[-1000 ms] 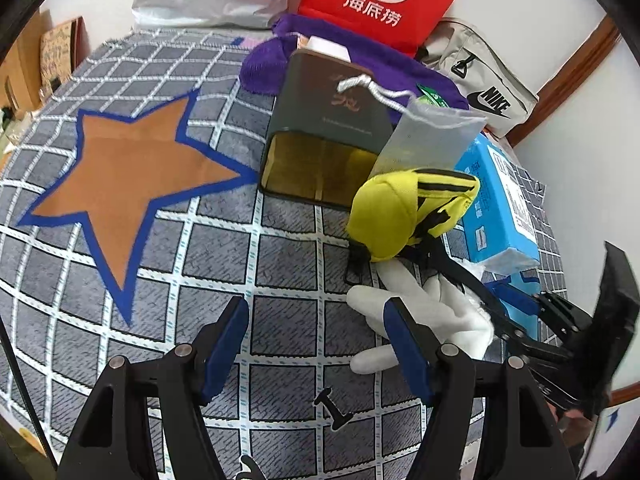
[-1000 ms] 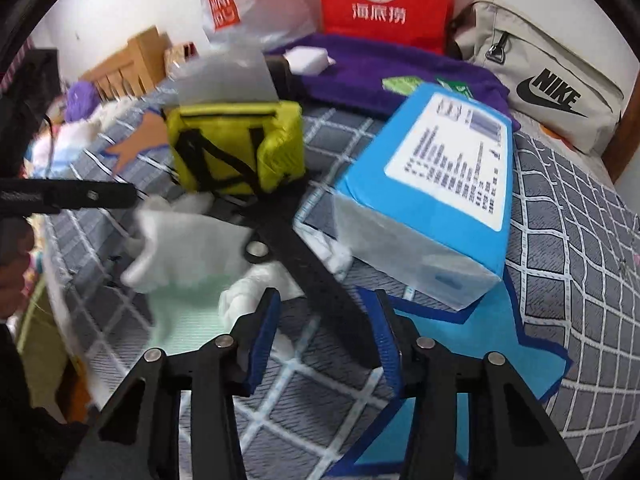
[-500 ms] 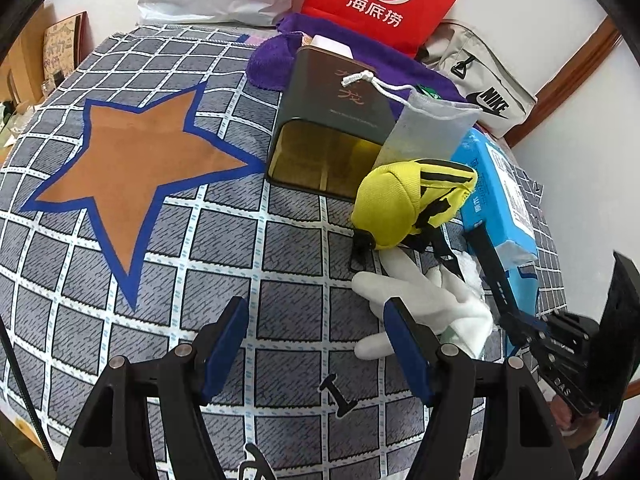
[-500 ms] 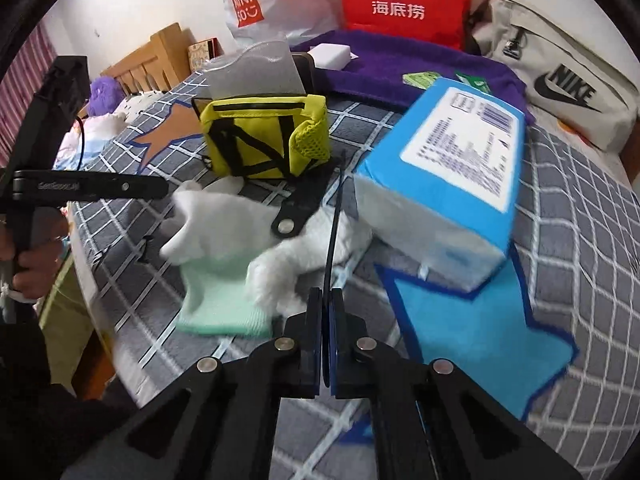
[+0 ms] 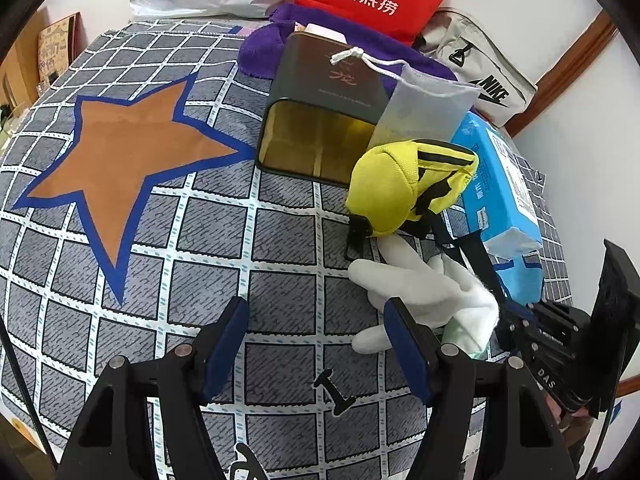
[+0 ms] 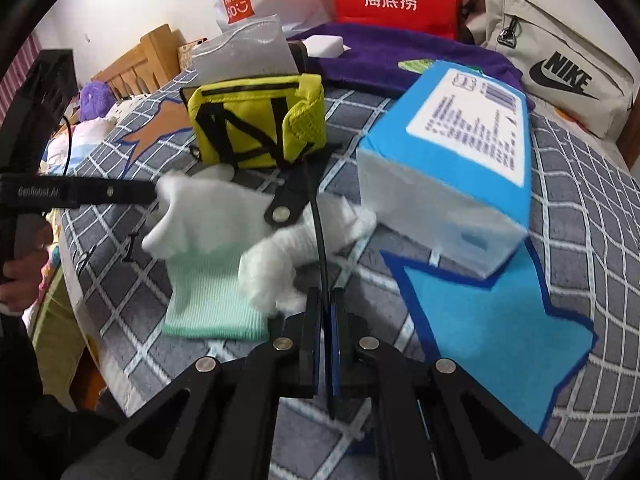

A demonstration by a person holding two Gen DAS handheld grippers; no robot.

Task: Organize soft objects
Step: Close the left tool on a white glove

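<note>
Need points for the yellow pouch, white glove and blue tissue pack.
yellow pouch (image 5: 394,190): left wrist view, rounded front.
white glove (image 5: 416,280): left wrist view, palm.
blue tissue pack (image 6: 468,136): right wrist view, top label.

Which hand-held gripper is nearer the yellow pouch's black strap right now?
Right. The right hand-held gripper is shut on the black strap itself. The left hand-held gripper hangs open over the bedspread, beside the white glove, clear of the strap.

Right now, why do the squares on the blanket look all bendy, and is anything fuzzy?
Left wrist view: the fisheye lens curves the checked blanket lines, with dark round corners. Right wrist view: same bending, and the white gloves and blue tissue pack look slightly smeared.
</note>
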